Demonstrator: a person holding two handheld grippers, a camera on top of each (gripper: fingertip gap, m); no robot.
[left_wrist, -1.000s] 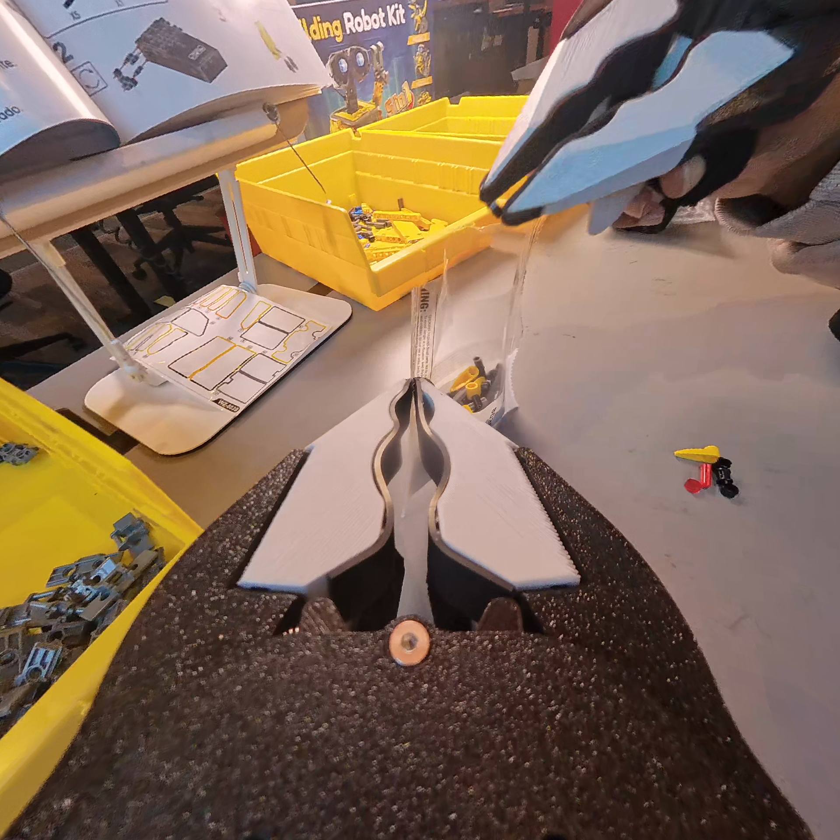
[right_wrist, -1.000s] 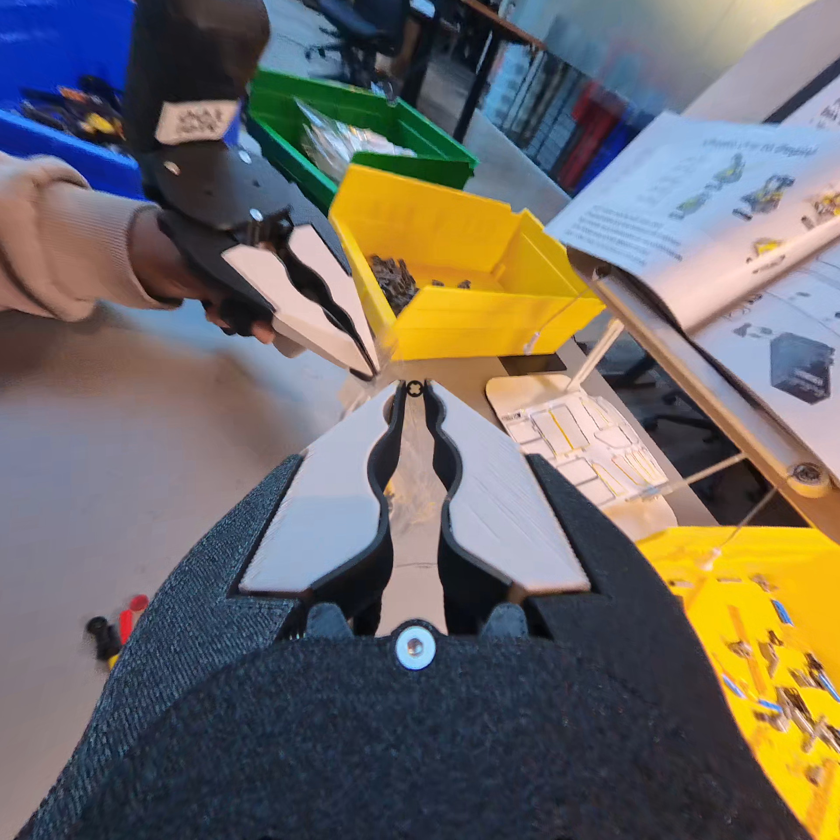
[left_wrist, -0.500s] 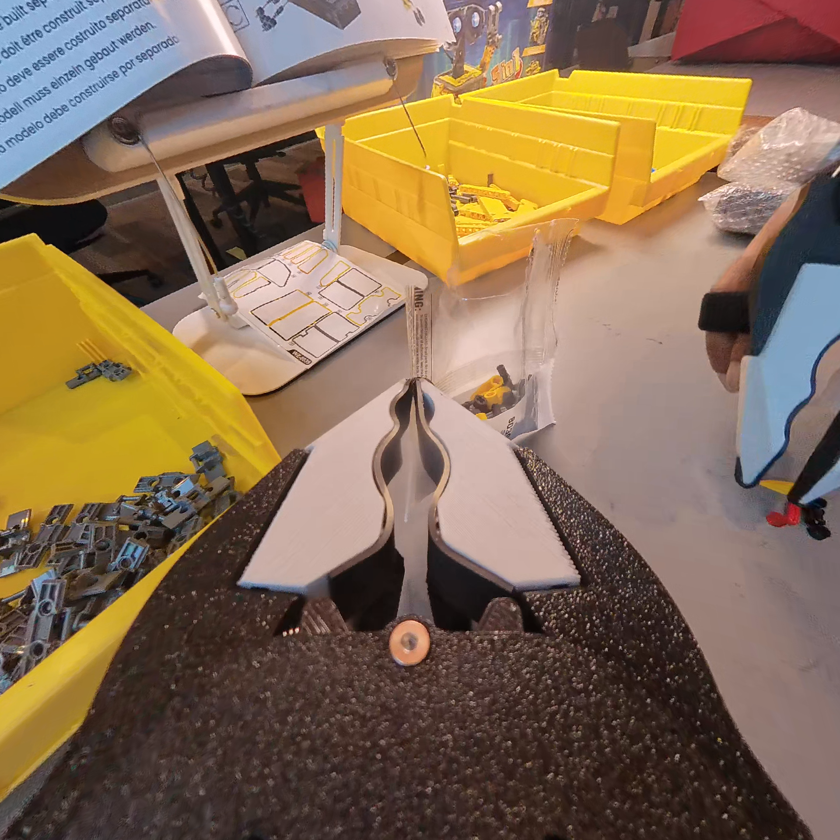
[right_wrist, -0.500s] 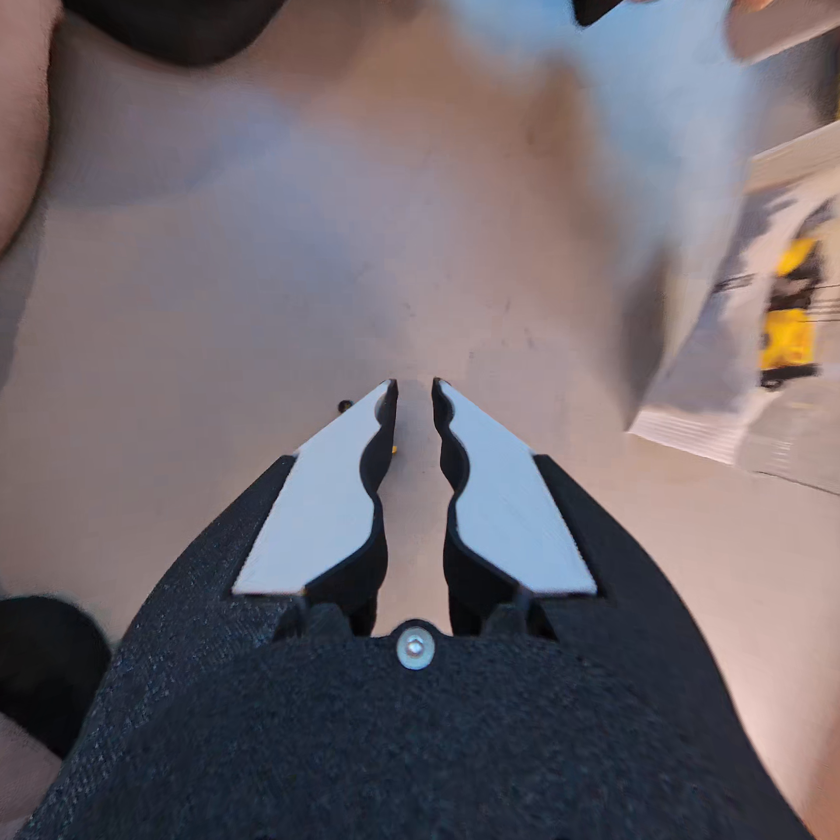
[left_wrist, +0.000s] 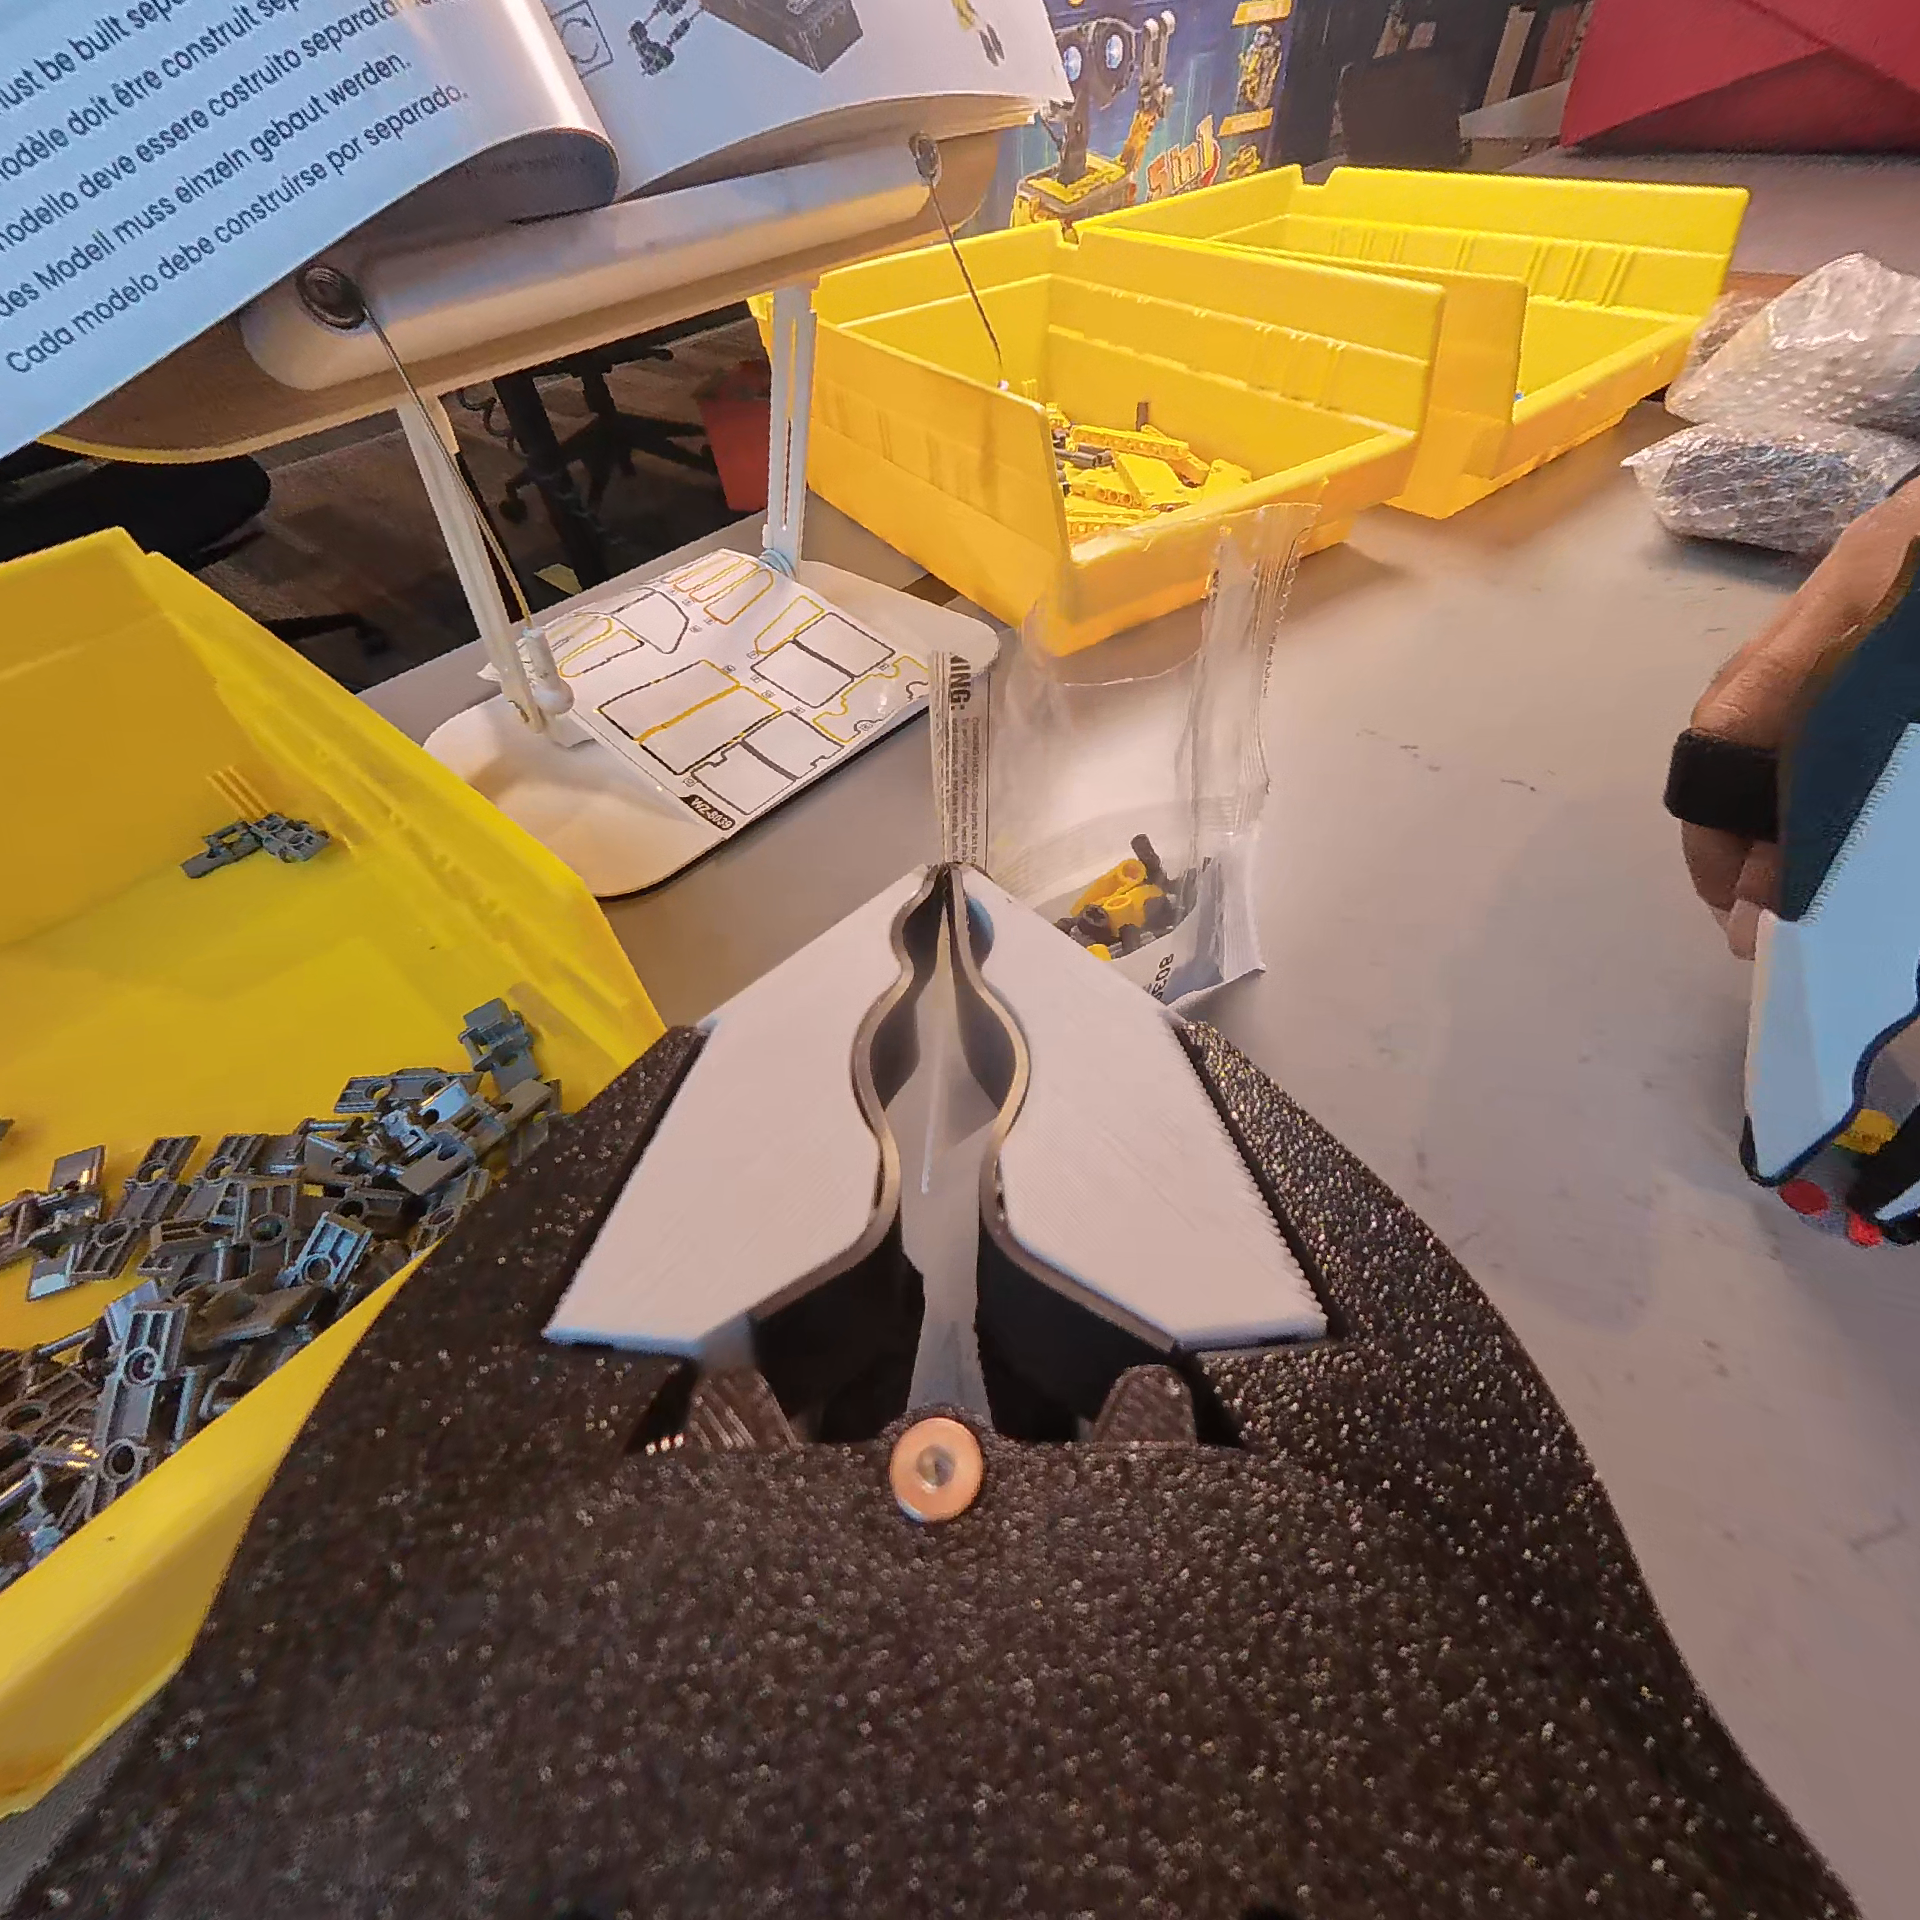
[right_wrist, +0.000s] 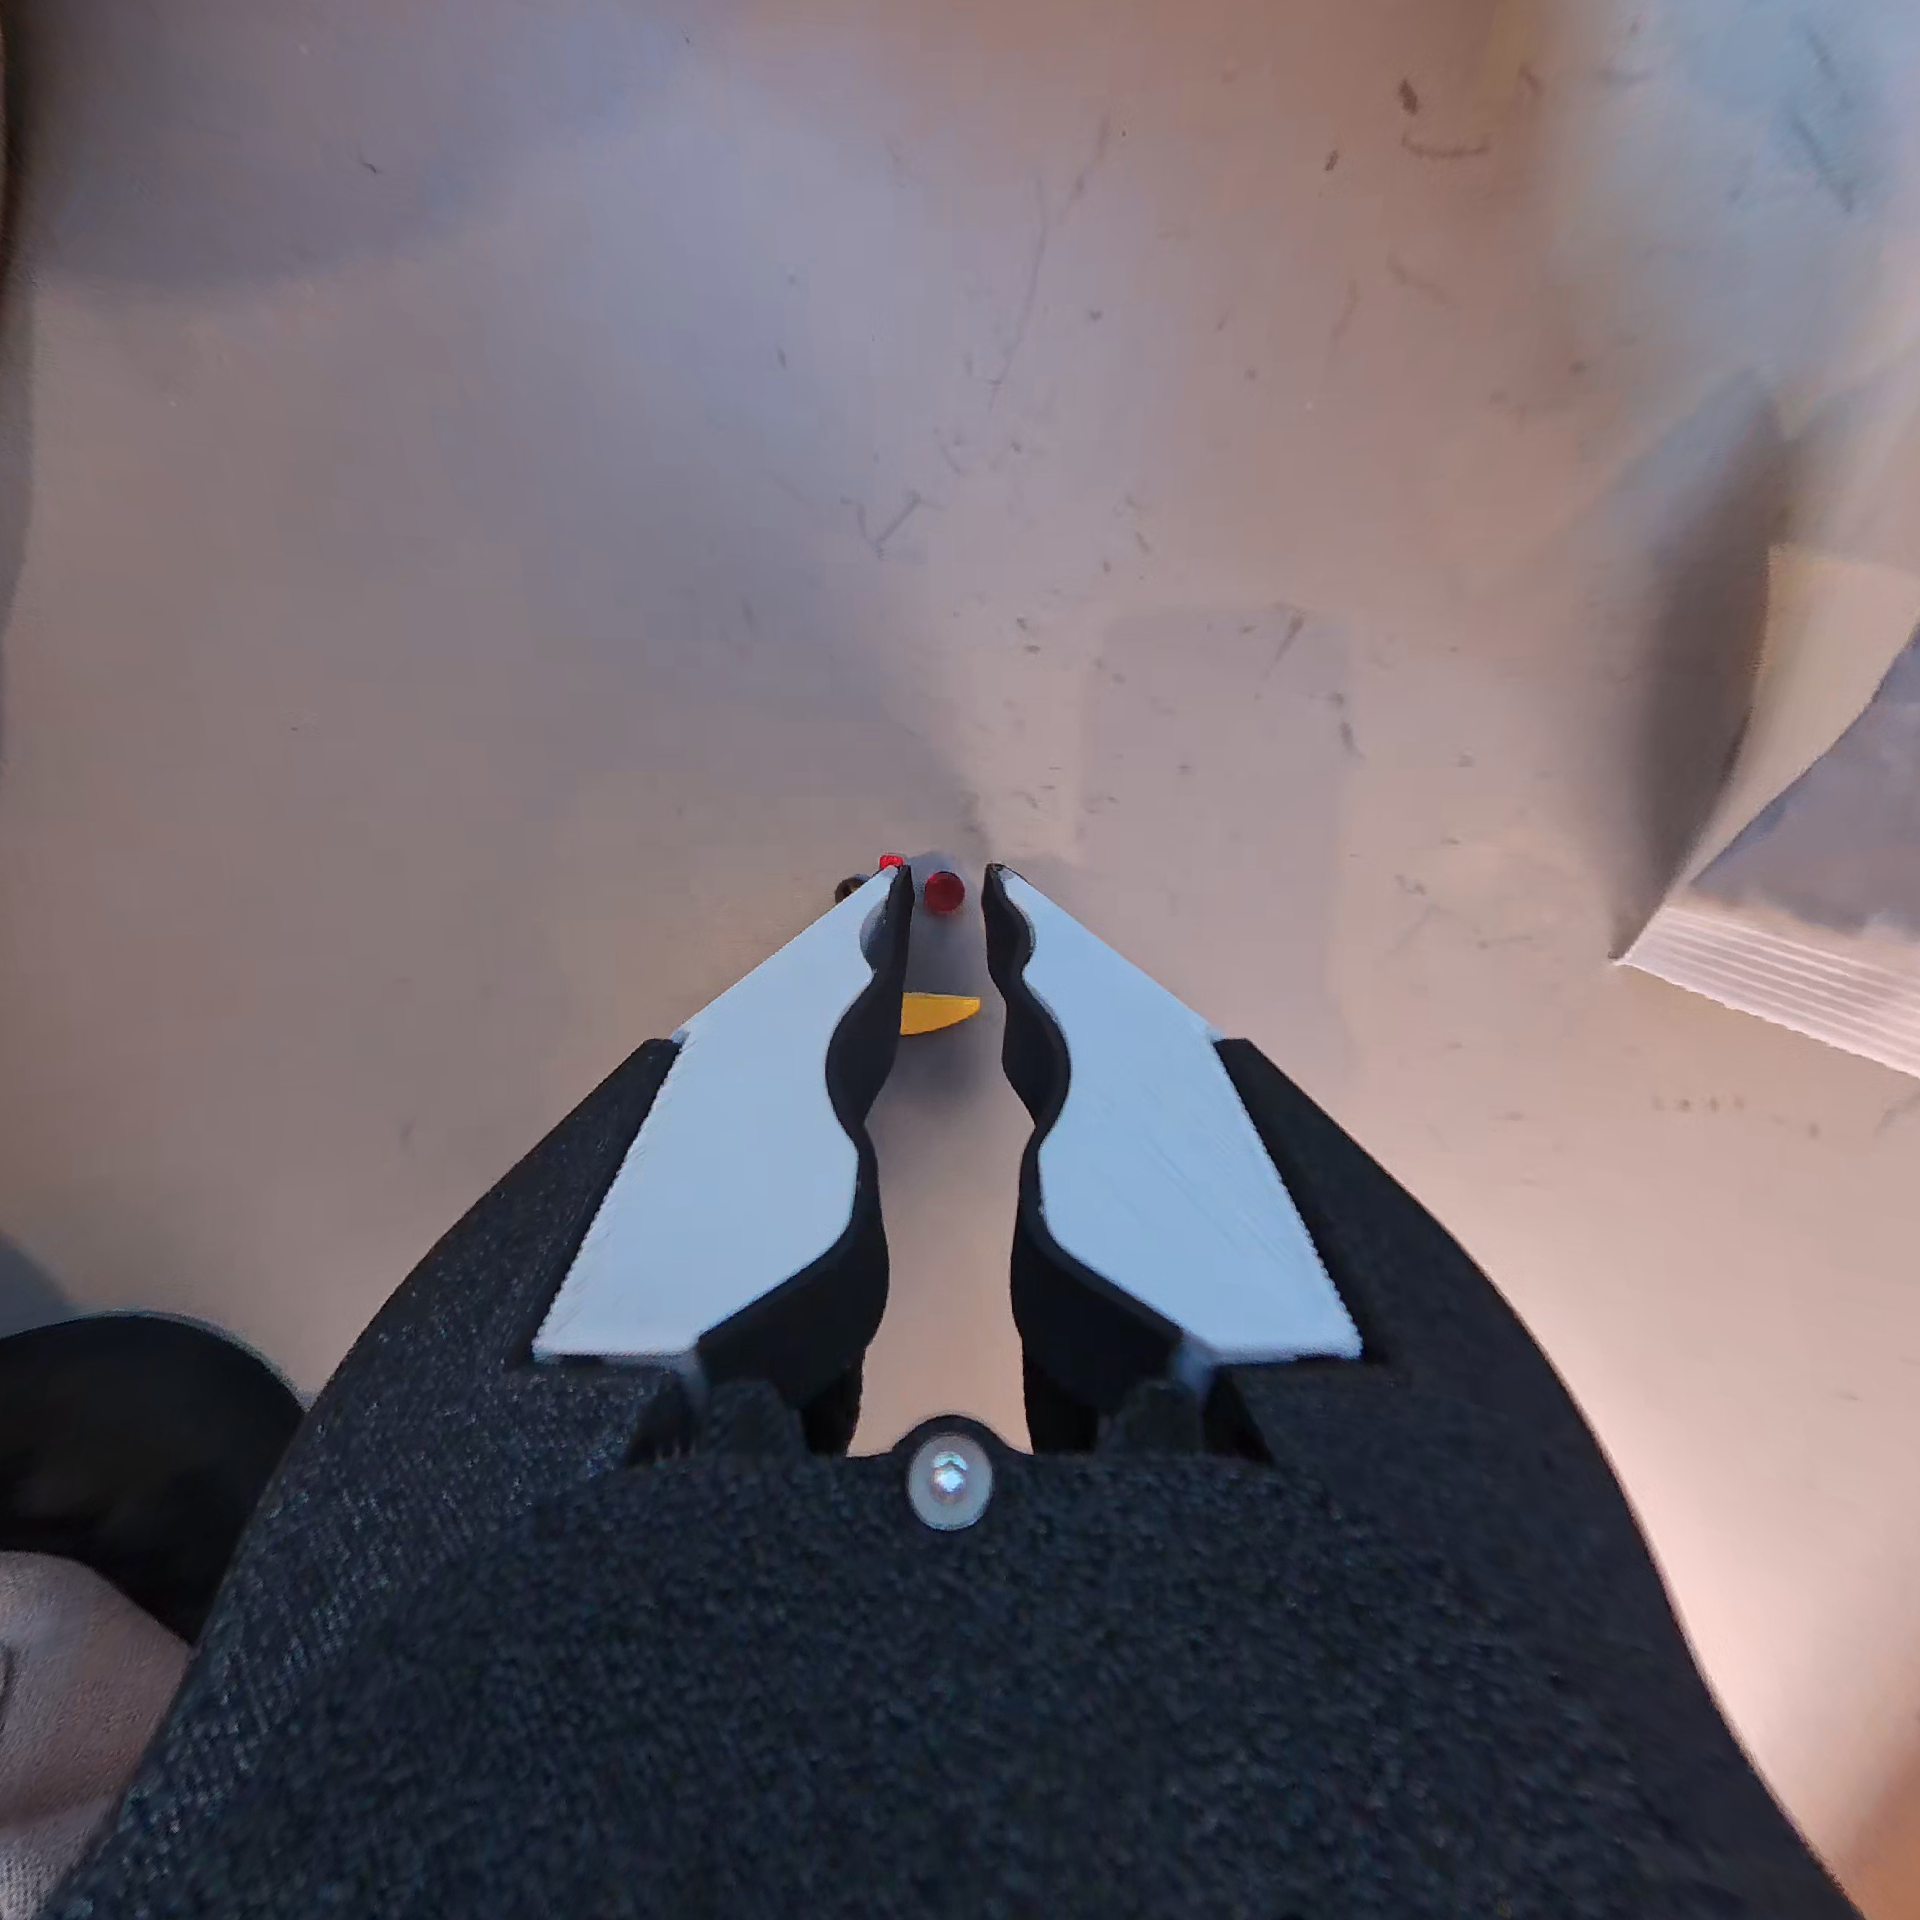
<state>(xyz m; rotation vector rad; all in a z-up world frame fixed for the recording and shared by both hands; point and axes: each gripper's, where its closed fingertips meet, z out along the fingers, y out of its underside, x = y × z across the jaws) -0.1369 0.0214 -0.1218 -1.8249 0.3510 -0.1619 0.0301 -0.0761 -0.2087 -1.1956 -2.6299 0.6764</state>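
Left wrist view: my left gripper (left_wrist: 951, 883) is pinched tight on the edge of a clear bag (left_wrist: 1132, 790), which stands up from the table (left_wrist: 1455, 727) with small yellow and black parts (left_wrist: 1117, 912) in its bottom. To the left a yellow bin (left_wrist: 260, 831) holds grey parts (left_wrist: 208, 1195). Ahead, a white stand (left_wrist: 644, 810) carries an open booklet (left_wrist: 312, 114) and has a sticker sheet (left_wrist: 748, 707) on its base. Two more yellow bins (left_wrist: 1195, 343) sit behind the bag, the nearer one holding yellow pieces. My right gripper (left_wrist: 1829, 1174) shows at the right edge, tips down at the table over some red bits.

Right wrist view: my right gripper (right_wrist: 943, 878) points down at the table (right_wrist: 520, 520), jaws narrowly apart and gripping nothing. A red peg (right_wrist: 943, 890) lies between the tips and a yellow piece (right_wrist: 938, 1012) lies in the gap further back. Another red bit (right_wrist: 889, 861) and a dark one show just outside the left tip. The bag's sealed edge (right_wrist: 1787, 987) hangs at the right.
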